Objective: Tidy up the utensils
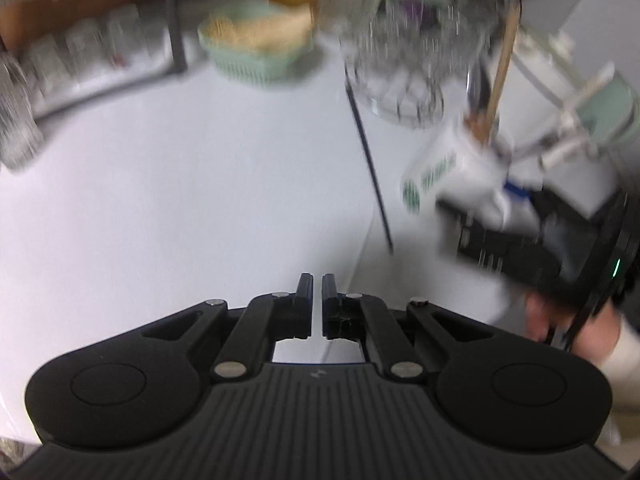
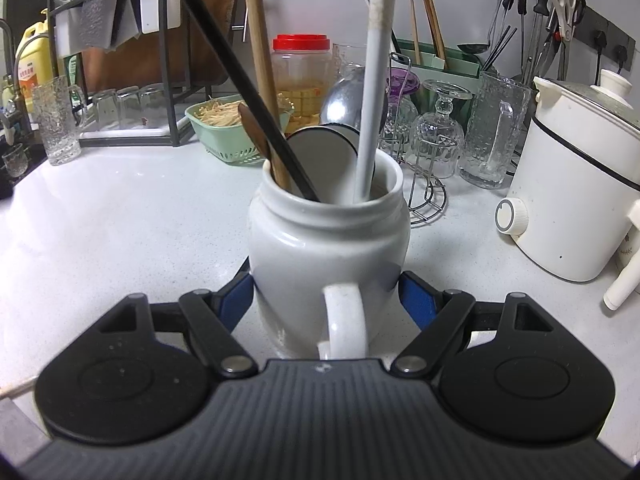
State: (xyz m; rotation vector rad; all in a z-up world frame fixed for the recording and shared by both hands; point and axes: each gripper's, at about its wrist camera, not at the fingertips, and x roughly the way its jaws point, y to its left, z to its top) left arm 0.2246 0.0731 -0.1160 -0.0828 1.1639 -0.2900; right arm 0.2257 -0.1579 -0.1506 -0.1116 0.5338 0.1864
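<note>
Right tongs (image 2: 326, 280) clamped on a white ceramic mug (image 2: 328, 256), blue pads pressed against both sides of its body, handle facing the camera. Mug stands upright on the white counter (image 2: 120, 216) and holds the utensils: a wooden-handled utensil (image 2: 260, 60), a black stick-like handle (image 2: 240, 80), a white-handled utensil (image 2: 374, 80), plus a white round piece with a dark rim (image 2: 324, 156) leaning inside. Behind the mug: a metal ladle bowl (image 2: 344, 100), a red-lidded plastic jar (image 2: 302, 72), a green basket (image 2: 228, 128) of pale strands, upturned glasses on a wire stand (image 2: 436, 132), a glass pitcher (image 2: 496, 132), and a white electric pot (image 2: 576, 184) at right. Left tongs (image 1: 317, 284) nearly closed, only a thin slit between the jaws, nothing between them, pointing steeply down over bare counter (image 1: 160, 208). Left view is motion-blurred; it shows the same mug (image 1: 460, 172) at right gripped in the right tongs (image 1: 472, 216), with a hand (image 1: 560, 316) behind them, and a thin black rod (image 1: 370, 168) slanting over the counter, just beside the mug.
</note>
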